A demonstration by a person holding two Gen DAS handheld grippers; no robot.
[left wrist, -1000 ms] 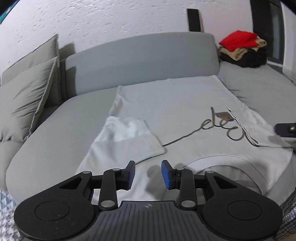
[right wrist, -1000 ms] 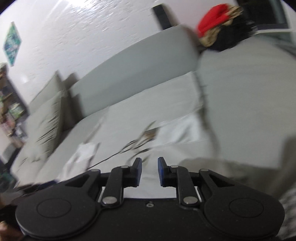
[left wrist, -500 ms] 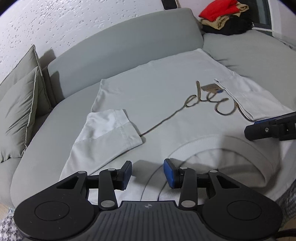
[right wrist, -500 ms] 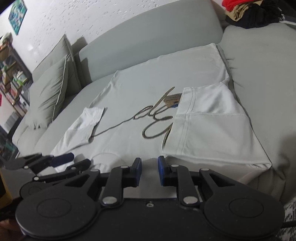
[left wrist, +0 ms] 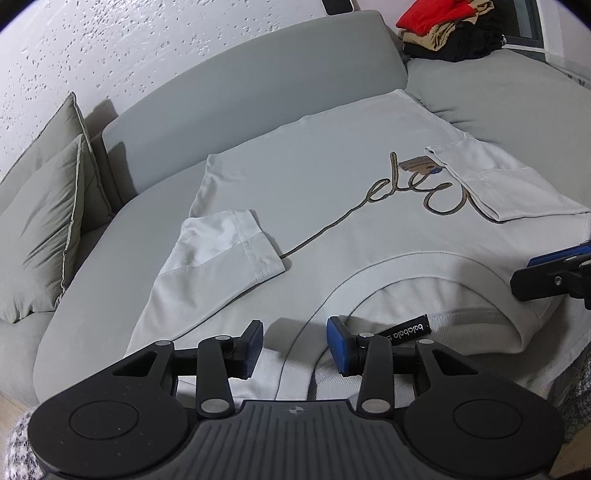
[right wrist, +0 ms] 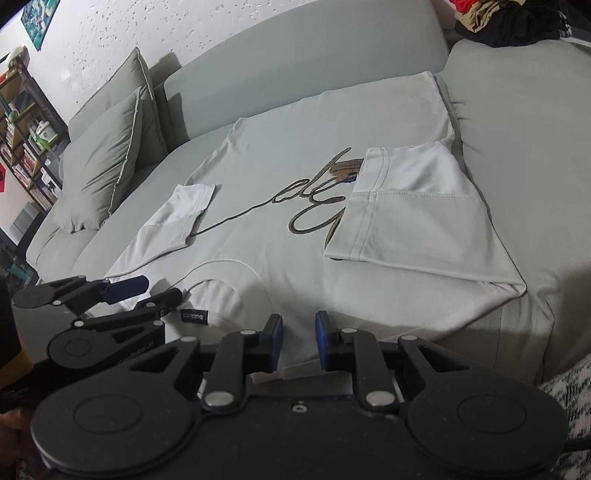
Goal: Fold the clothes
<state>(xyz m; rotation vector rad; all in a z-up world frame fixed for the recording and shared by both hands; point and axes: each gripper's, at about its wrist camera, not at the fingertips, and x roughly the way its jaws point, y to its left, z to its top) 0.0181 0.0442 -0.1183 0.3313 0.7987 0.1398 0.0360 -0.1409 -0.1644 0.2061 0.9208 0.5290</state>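
A pale grey T-shirt [left wrist: 332, 177] with brown script lies flat on the grey sofa [left wrist: 258, 92], collar [left wrist: 406, 266] nearest me. Both sleeves are folded inward, one [left wrist: 221, 251] on the left and the other [left wrist: 509, 184] on the right. My left gripper [left wrist: 295, 347] hovers open over the shoulder beside the collar, near the black label [left wrist: 406, 330]; no cloth is pinched. My right gripper [right wrist: 298, 341] stands narrowly open at the shirt's [right wrist: 295, 266] near edge on the other shoulder, pads pressing on nothing. Each gripper shows in the other's view: the right one [left wrist: 550, 269], the left one [right wrist: 147, 293].
Two grey cushions [left wrist: 44, 221] lean at the sofa's left end. A pile of red, tan and black clothes [left wrist: 447, 29] sits at the back right. A shelf with small items [right wrist: 22, 129] stands far left. A speckled rug [right wrist: 569, 398] lies below the sofa edge.
Both grippers came closer to the collar end of the shirt and tipped downward. The left jaws stand a little wider. The right gripper entered the left wrist view at the right edge.
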